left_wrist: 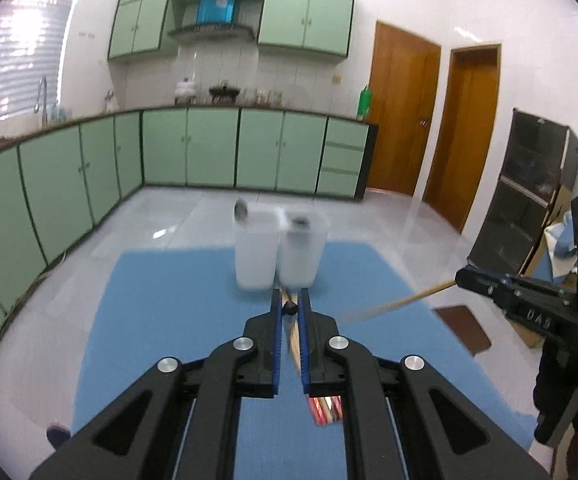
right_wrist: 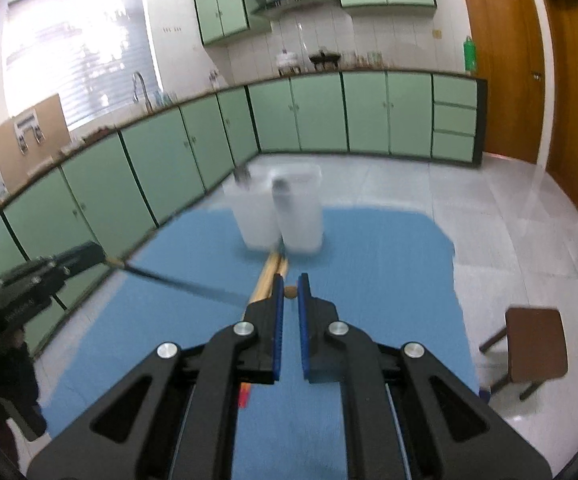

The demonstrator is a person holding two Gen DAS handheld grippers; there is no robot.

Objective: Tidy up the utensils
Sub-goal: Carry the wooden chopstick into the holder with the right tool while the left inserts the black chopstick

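Note:
Two translucent containers [left_wrist: 277, 254] [right_wrist: 281, 216] stand side by side at the far end of the blue mat [left_wrist: 169, 300] [right_wrist: 369, 280], with a spoon head [left_wrist: 241, 209] poking out of the left one. My left gripper [left_wrist: 289, 308] [right_wrist: 99, 255] is shut on a dark chopstick [right_wrist: 177, 283], seen end-on between its fingers in the left wrist view. My right gripper [right_wrist: 289, 292] [left_wrist: 463, 278] is shut on a wooden chopstick [left_wrist: 405, 302]. Both grippers hang above the mat. More wooden chopsticks [right_wrist: 273, 272] [left_wrist: 293, 340] with red ends lie on the mat below them.
A brown stool [right_wrist: 535, 344] stands on the tiled floor to the right of the table. Green cabinets [left_wrist: 209, 148] line the far and left walls. Two wooden doors [left_wrist: 401, 112] are at the back right. A dark shelf unit [left_wrist: 529, 192] stands at the right.

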